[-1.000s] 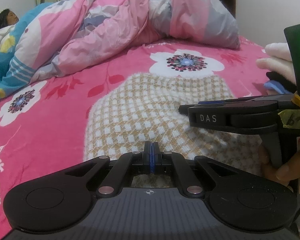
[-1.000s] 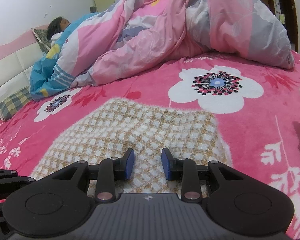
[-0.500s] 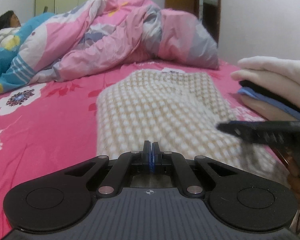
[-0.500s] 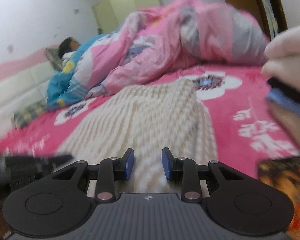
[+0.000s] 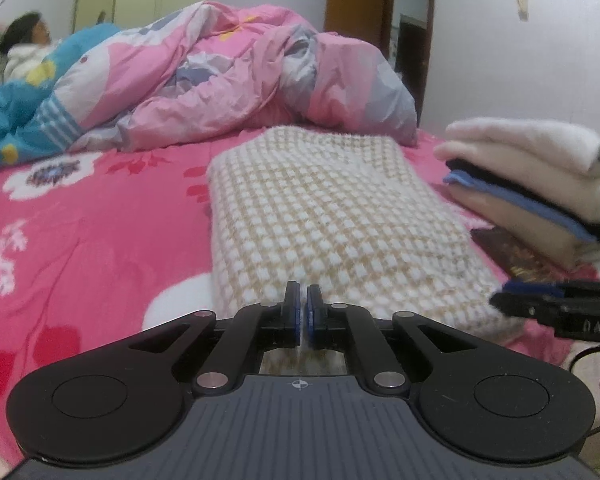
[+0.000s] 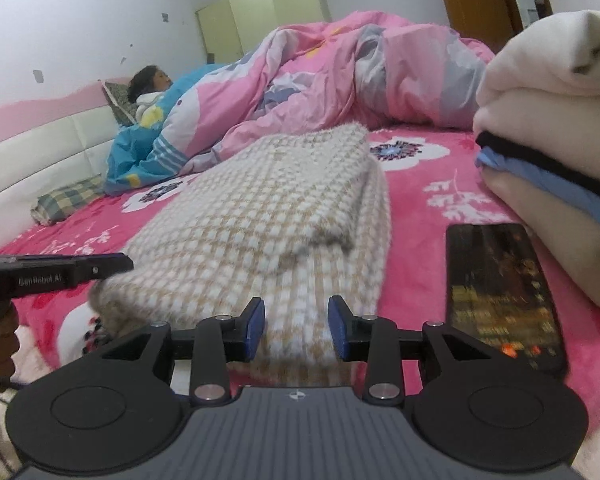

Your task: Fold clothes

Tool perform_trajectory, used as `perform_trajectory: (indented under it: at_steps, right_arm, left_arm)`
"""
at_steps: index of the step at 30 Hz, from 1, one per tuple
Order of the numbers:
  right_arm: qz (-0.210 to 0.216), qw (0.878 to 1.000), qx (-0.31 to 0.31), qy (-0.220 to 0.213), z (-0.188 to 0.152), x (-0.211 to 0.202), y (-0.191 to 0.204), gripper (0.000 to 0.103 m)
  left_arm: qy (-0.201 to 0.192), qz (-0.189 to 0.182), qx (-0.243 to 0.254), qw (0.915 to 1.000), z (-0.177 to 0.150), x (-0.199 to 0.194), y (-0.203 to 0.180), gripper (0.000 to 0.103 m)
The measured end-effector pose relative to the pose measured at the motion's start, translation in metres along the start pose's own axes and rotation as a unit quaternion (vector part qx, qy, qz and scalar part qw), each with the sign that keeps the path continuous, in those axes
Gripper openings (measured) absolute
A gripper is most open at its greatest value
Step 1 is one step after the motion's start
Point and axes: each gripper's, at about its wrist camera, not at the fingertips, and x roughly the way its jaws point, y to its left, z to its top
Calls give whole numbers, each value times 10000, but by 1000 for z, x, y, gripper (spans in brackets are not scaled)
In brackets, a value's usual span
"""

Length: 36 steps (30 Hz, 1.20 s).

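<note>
Black and blue, the left gripper [image 5: 303, 312] has its two pads nearly together, with only a thin slit between them. They have just opened a tiny bit. It is hard to tell if any cloth is caught in the slit. The right gripper [image 6: 296, 326] has its pads apart, and they have just opened wider. The near end of the checked sweater [image 6: 268, 216] lies between them, but the pads do not press on it.

The sweater is white and tan, folded into a long block. It lies on the pink flowery bed [image 5: 100, 216], at the near edge, just in front of both grippers. A dark phone [image 6: 500, 292] lies on the bed just to the right of the sweater. Beside the phone sits a pile of folded clothes [image 6: 556, 128], cream, black and blue. A big pink quilt [image 5: 236, 80] is heaped at the far side of the bed, and a person [image 6: 150, 82] lies at the far left corner
</note>
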Motion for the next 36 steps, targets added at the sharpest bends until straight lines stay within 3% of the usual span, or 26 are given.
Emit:
perform_trajectory:
  at_steps: [2, 4, 5, 12, 14, 20, 22, 28, 33, 36]
  right_arm:
    - [-29, 9996, 163, 213, -3, -10, -6, 42]
    - [25, 9969, 591, 511, -6, -15, -18, 42]
    - [77, 9946, 883, 545, -7, -19, -25, 42]
    - [641, 9760, 2058, 300, 10, -20, -57, 46]
    - [782, 9700, 2275, 356, 14, -12, -61, 50]
    - [641, 9599, 2634, 710, 20, 16, -66, 65]
    - [651, 9543, 2770, 911, 19, 28, -67, 66]
    - [708, 9475, 2894, 1159, 23, 44, -63, 71]
    - [646, 9472, 2839, 1341, 28, 53, -53, 73]
    - [794, 9475, 2764, 1396, 32, 56, -44, 72]
  left_arm:
    - [12, -129, -389, 9992, 0, -9, 10, 15]
    - [76, -235, -851, 9961, 2, -15, 22, 45]
    - [136, -268, -1069, 9938, 3, -16, 28, 48]
    - [156, -971, -2352, 9669, 6, -11, 68, 56]
    - [259, -1135, -2472, 9619, 7, -4, 73, 60]
    - [637, -1270, -2530, 9570, -3, 19, 79, 65]
    - [728, -1353, -2578, 9539, -7, 26, 82, 67]
    - [846, -1888, -3149, 9263, -21, 48, 99, 69]
    - [786, -2043, -3081, 9258, -21, 49, 97, 70]
    - [806, -2264, -3353, 9110, -20, 45, 107, 69]
